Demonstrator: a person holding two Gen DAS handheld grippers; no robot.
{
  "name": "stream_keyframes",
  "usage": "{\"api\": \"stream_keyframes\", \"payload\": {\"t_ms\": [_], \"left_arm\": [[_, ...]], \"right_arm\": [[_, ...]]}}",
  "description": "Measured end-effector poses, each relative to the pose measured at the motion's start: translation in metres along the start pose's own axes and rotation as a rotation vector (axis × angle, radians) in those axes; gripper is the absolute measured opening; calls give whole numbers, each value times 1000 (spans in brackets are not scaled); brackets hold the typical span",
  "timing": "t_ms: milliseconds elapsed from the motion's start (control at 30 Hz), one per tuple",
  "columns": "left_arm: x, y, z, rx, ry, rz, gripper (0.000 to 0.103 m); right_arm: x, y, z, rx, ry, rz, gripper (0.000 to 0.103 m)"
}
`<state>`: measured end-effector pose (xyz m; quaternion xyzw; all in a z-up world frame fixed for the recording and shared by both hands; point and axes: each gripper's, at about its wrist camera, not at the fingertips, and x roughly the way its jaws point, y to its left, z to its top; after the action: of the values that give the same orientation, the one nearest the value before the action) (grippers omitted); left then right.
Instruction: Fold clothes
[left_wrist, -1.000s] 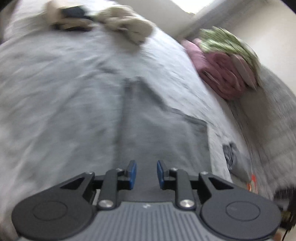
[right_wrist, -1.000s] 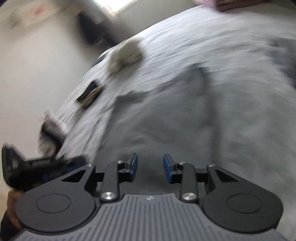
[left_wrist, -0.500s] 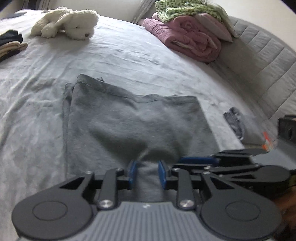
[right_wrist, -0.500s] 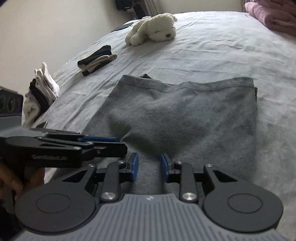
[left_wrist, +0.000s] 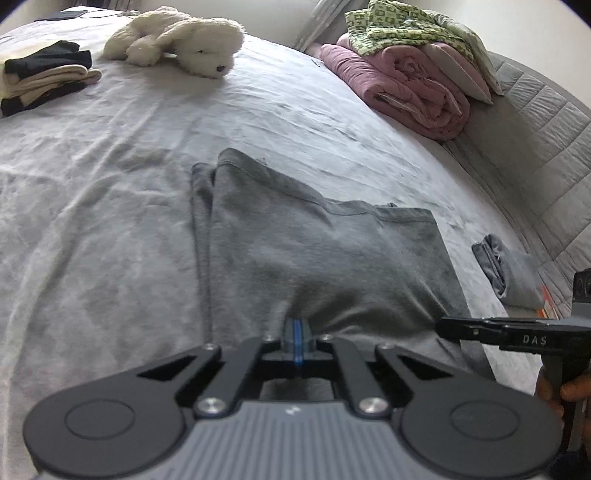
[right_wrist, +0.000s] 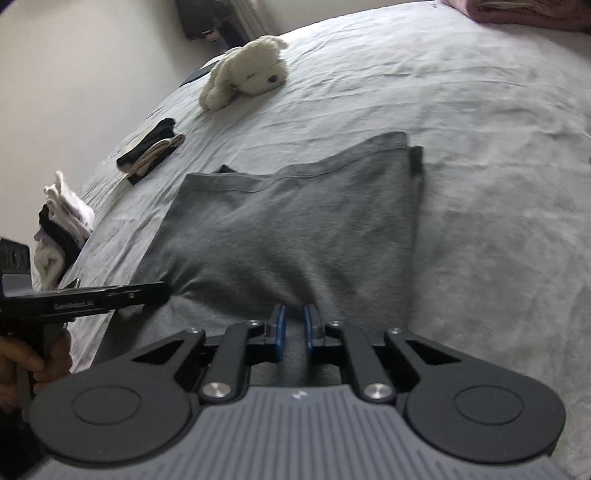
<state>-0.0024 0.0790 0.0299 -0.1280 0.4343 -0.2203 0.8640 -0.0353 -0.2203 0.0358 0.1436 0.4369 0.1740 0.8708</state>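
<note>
Grey garment (left_wrist: 317, 254) near edge pinched by left gripper (left_wrist: 296, 341); right gripper (right_wrist: 294, 334) jaws closing over it.

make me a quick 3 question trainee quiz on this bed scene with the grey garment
1. True or false: the grey garment lies on the bed sheet.
2. Which toy lies near the far edge of the bed? A) white plush dog B) red ball C) doll
3. What do the left claw pads pinch?

Key: 1 true; 2 A; 3 the garment's near edge.

Matt grey knit garment (left_wrist: 317, 258); wrinkled cloth bedsheet (left_wrist: 110, 192).
</note>
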Motion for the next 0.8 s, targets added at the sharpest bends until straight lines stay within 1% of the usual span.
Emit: {"api": "stream_keyframes", "payload": {"t_ms": [167,267,367,467,500,533,567,633,667,700,800], "left_arm": [[-7,13,0,-26,-7,-1,3],[-9,17,-1,-23,-9,-3,3],[-11,18,-2,-13,-11,-3,3],[-14,18,-2,1,-12,-5,3],[-14,17,-2,5,-13,-5,3],[-15,17,-2,9,-15,-5,3],[-15,15,-3,15,-17,-5,3],[-18,13,-4,31,-25,2,3],[-19,12,-4,40,-30,9,5],[-21,10,-5,50,-39,20,8],[-28,6,-7,90,-66,38,13]], "right_arm": [[-9,-14,-2,49,1,-10,9],[-14,-20,-4,78,8,3,9],[-20,-24,-6,62,2,-44,10],[-27,-28,-8,66,-12,-54,11],[-28,-28,-10,53,-11,-78,22],[-30,-27,-12,40,-11,-102,26],[-31,-26,-14,26,-14,-119,26],[-35,-25,-18,10,-24,-119,26],[-38,-24,-20,1,-32,-117,26],[-41,-21,-22,-15,-41,-113,27],[-52,-14,-30,-53,-61,-74,40]]}}
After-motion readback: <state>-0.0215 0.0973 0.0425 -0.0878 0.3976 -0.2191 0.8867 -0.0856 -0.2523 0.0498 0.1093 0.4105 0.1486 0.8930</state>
